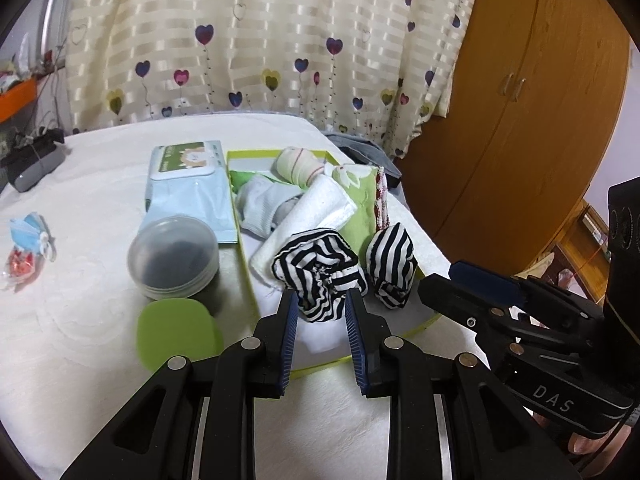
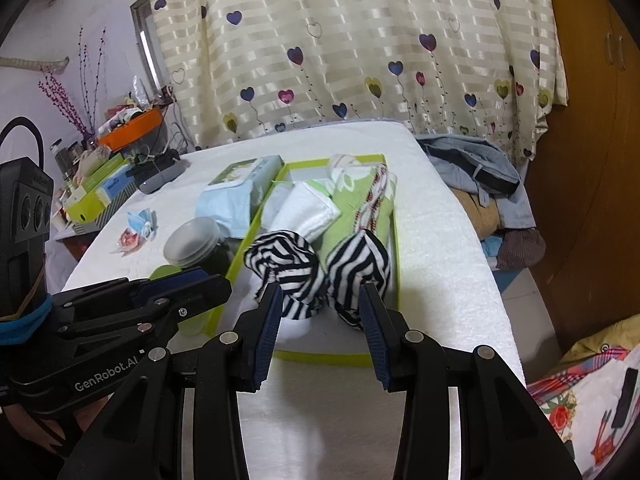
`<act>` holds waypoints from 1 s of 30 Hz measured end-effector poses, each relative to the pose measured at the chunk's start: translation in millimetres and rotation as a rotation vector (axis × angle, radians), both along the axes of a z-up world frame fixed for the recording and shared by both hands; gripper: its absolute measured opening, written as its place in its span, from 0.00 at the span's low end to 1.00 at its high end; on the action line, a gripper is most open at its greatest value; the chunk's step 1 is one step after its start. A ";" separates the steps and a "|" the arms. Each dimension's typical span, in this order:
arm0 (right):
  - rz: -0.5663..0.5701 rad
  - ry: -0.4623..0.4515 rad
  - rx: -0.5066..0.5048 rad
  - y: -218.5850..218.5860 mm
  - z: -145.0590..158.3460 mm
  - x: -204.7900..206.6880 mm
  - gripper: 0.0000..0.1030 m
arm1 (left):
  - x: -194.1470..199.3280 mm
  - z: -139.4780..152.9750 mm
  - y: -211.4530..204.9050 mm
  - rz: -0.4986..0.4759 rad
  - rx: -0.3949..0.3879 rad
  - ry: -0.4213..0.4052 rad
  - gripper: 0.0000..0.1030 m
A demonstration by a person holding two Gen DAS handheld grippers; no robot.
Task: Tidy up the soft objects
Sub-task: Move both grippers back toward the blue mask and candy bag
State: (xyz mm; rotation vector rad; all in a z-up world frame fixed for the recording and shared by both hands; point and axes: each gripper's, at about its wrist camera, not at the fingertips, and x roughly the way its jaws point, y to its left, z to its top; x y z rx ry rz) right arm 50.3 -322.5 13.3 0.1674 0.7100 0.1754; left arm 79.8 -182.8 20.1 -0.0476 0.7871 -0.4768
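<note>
A shallow green-edged box [image 1: 244, 256] [image 2: 320, 356] on the white table holds soft things: two black-and-white striped sock rolls, a white folded towel [image 1: 308, 216] [image 2: 312, 212], a green cloth [image 1: 362, 200] [image 2: 352, 204], a pale sock [image 1: 260, 204] and a cream roll [image 1: 298, 166]. My left gripper [image 1: 322, 300] is open, its tips on either side of the left striped roll [image 1: 320, 268] [image 2: 284, 260]. My right gripper [image 2: 320, 300] is open just before the right striped roll [image 1: 392, 260] [image 2: 356, 264]; it also shows in the left wrist view [image 1: 460, 280].
Left of the box stand a lidded clear jar [image 1: 174, 256] [image 2: 196, 240], a green lid [image 1: 176, 332], a wipes pack [image 1: 188, 184] [image 2: 236, 192] and a small blue wrapper [image 1: 32, 236] [image 2: 140, 224]. Clothes [image 2: 472, 172] lie right of the table. A wooden wardrobe [image 1: 520, 100] stands behind.
</note>
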 end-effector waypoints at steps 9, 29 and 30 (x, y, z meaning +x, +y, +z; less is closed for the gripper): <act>0.019 -0.020 -0.002 15.4 8.1 -2.8 0.40 | -8.6 7.8 19.2 0.037 0.001 -0.027 0.23; 0.107 -0.060 -0.026 65.1 26.9 4.3 0.45 | -7.5 15.2 81.1 0.145 -0.007 -0.048 0.23; 0.113 -0.061 -0.027 68.1 27.8 5.0 0.45 | -6.6 15.6 84.2 0.150 -0.007 -0.048 0.23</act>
